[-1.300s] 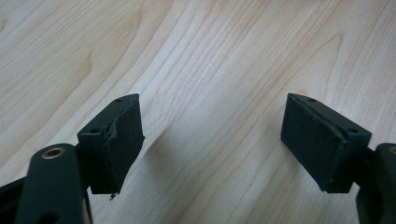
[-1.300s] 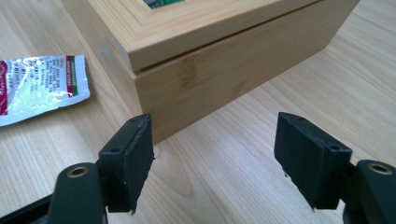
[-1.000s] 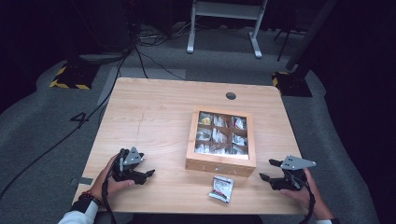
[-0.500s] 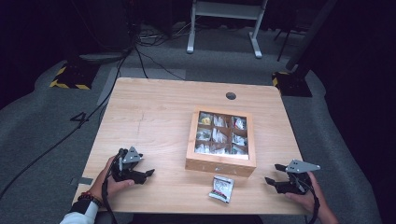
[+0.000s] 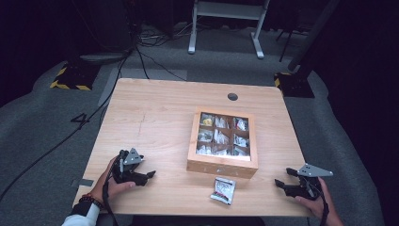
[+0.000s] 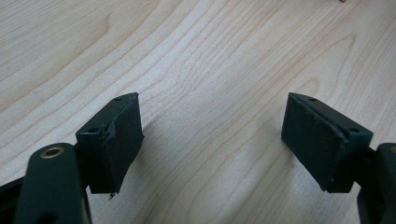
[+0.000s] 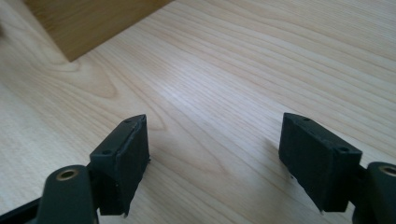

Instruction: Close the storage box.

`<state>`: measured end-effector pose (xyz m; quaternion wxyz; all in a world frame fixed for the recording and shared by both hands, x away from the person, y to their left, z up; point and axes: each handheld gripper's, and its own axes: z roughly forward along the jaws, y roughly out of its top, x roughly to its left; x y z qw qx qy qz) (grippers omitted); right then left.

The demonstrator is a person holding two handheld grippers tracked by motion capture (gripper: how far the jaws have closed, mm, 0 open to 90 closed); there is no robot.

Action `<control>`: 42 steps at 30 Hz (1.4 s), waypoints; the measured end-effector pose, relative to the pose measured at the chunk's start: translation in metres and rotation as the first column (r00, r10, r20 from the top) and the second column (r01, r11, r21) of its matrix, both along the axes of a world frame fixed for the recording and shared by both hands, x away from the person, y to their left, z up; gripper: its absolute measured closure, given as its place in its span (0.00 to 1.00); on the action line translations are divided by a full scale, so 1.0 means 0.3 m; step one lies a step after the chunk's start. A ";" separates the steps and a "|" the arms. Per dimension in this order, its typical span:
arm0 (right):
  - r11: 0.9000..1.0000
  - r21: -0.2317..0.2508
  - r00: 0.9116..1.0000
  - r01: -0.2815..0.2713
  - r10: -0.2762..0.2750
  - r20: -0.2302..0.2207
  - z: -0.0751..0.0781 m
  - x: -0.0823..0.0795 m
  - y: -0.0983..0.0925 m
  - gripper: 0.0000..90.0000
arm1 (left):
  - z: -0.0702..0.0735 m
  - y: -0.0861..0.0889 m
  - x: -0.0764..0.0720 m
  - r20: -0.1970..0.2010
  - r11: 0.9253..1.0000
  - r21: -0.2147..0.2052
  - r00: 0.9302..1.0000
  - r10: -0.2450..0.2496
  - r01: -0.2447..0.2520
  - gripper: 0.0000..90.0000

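Note:
A wooden box point(image 5: 222, 162) with a glass lid sits right of centre on the table point(image 5: 155, 113); its compartments hold small packets. One loose packet point(image 5: 223, 189) lies flat just in front of the box. My left gripper point(image 5: 148, 168) rests at the near left, its jaws open and pointing right over bare wood point(image 6: 210, 56); the left gripper point(image 6: 212, 140) has nothing between its pads. My right gripper point(image 5: 283, 177) is at the near right corner and points left. Its jaws have just been opening. The right gripper point(image 7: 215, 154) is empty, with the box corner point(image 7: 93, 23) ahead.
A round cable hole point(image 5: 232, 97) lies near the table's far edge. Behind the table stand a white metal frame point(image 5: 226, 23) and floor cables point(image 5: 141, 52). Grey carpet surrounds the table, with yellow-black marked blocks point(image 5: 70, 77) at the left.
My right gripper has drifted a little toward the table's near right corner, and its jaws look slightly wider. The left gripper, box and packet are unchanged.

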<state>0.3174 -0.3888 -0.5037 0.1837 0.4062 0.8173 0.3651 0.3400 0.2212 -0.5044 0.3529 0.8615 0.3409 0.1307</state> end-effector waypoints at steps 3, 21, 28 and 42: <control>1.000 -0.002 1.000 0.010 -0.010 0.000 -0.001 -0.001 -0.003 0.26 | 0.000 0.000 0.000 0.000 1.000 0.000 1.000 0.000 0.000 0.23; 0.999 -0.008 0.999 0.035 -0.035 -0.003 -0.002 0.004 0.001 0.22 | 0.000 0.004 -0.002 -0.003 1.000 -0.002 1.000 -0.002 0.002 0.23; 0.999 -0.008 0.999 0.035 -0.035 -0.003 -0.002 0.004 0.002 0.22 | 0.000 0.006 -0.004 0.001 1.000 0.000 1.000 0.002 -0.002 0.23; 0.999 -0.008 0.999 0.034 -0.034 -0.004 -0.001 0.004 0.001 0.22 | 0.000 0.007 -0.001 0.001 1.000 0.004 1.000 -0.002 0.002 0.22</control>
